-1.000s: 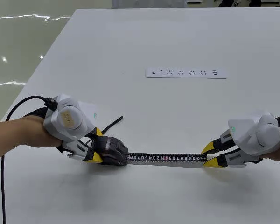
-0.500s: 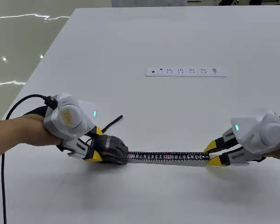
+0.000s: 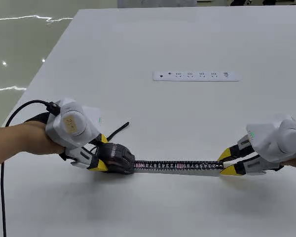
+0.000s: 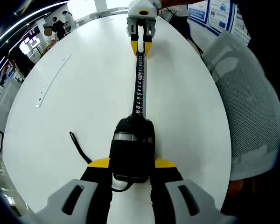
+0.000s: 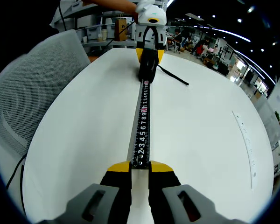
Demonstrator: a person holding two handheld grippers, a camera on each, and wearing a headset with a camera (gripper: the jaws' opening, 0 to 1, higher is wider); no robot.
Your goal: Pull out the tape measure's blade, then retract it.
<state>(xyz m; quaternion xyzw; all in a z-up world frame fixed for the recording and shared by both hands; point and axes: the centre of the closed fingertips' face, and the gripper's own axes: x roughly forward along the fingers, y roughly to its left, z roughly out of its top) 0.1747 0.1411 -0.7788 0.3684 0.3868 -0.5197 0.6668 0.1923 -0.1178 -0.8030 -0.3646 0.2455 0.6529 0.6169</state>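
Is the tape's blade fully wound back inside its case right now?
No, the blade runs along the table from the case to the right gripper.

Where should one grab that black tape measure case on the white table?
By its two flat sides, from the rear, opposite the black numbered blade: the black tape measure case stands upright, blade running out ahead, as the left gripper clamps it.
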